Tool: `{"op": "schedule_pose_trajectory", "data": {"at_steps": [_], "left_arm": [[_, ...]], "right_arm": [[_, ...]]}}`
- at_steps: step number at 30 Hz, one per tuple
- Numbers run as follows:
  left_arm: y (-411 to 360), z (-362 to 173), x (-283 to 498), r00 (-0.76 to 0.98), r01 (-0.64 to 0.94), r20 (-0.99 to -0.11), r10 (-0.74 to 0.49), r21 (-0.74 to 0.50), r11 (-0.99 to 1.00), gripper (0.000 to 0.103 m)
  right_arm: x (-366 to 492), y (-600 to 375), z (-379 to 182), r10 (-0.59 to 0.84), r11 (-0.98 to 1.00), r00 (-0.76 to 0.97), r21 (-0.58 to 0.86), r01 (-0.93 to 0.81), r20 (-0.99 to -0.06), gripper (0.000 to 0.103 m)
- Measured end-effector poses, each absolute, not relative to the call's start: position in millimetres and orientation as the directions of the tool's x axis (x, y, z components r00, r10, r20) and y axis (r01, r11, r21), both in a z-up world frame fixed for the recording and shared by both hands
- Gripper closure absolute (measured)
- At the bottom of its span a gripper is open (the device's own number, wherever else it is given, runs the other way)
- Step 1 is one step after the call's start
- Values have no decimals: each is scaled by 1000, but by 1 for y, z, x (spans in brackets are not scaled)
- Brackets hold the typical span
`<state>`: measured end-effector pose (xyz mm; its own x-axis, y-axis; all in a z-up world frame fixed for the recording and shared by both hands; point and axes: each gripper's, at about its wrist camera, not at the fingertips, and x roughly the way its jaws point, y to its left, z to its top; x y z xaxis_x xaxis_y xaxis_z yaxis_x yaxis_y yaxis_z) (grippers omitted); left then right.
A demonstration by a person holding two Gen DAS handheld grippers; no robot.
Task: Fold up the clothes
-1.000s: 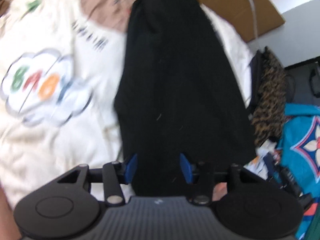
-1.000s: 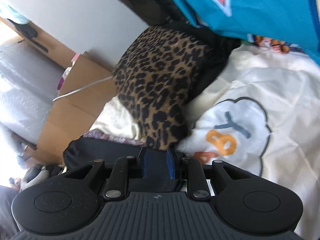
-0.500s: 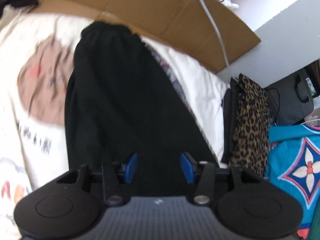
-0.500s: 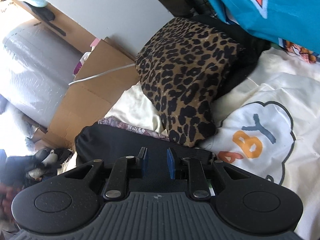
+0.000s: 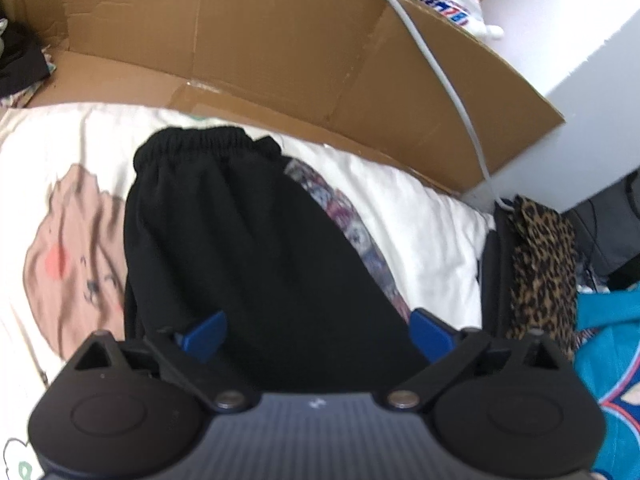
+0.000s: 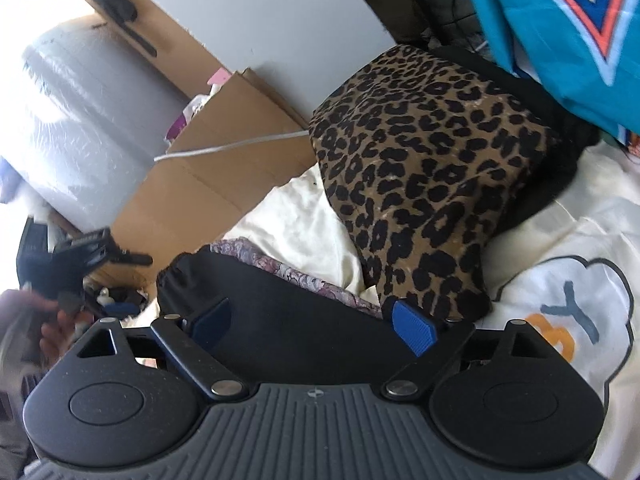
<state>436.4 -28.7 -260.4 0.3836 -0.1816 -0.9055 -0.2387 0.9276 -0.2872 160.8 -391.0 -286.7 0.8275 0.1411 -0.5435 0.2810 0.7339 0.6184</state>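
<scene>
Black pants (image 5: 240, 248) with an elastic waistband lie folded lengthwise on a white printed bedsheet (image 5: 60, 160), waistband at the far end. My left gripper (image 5: 316, 332) hovers over their near end, open wide, its blue fingertips (image 5: 204, 334) spread to either side of the cloth. In the right wrist view the same black pants (image 6: 288, 316) lie under my right gripper (image 6: 312, 324), which is open and holds nothing. The left gripper (image 6: 80, 260) shows there at far left, held by a hand (image 6: 44, 320).
A folded leopard-print cloth (image 6: 432, 184) sits on a black pile just right of the pants. A floral fabric (image 5: 352, 224) peeks from under them. A cardboard box (image 5: 280, 48) with a white cable (image 5: 444, 80) borders the bed's far side. Teal fabric (image 5: 608, 344) lies at right.
My right gripper was shut on the black pants a second ago and has opened wide, letting them go. The left gripper has opened wider and swung its view toward the waistband.
</scene>
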Motion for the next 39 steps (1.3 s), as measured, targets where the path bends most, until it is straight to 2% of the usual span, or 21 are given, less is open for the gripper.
{"op": "schedule_pose_trajectory", "data": {"at_steps": [8, 11, 18, 21, 26, 30, 39], "left_arm": [[-20, -264, 479, 367, -246, -918, -154, -256, 935, 5], [-17, -268, 494, 370, -263, -916, -154, -262, 928, 18], [-17, -284, 530, 371, -284, -911, -182, -297, 912, 41], [-21, -289, 542, 370, -299, -907, -202, -322, 898, 50], [-32, -306, 558, 335, -344, -921, -196, -314, 885, 51], [-31, -326, 560, 297, -412, -935, -196, -311, 857, 51], [-17, -350, 556, 254, -505, -949, -184, -293, 812, 51]], "right_arm": [[179, -378, -289, 136, 808, 812, 538, 240, -568, 11], [187, -372, -291, 169, 823, 812, 534, 196, -559, 13], [212, -356, -296, 224, 879, 781, 468, 97, -583, 31], [220, -353, -296, 228, 897, 773, 436, 70, -593, 32], [236, -356, -300, 213, 917, 772, 396, 55, -599, 40], [249, -356, -305, 206, 933, 759, 357, 38, -618, 64], [276, -352, -313, 227, 945, 739, 326, -11, -635, 64]]}}
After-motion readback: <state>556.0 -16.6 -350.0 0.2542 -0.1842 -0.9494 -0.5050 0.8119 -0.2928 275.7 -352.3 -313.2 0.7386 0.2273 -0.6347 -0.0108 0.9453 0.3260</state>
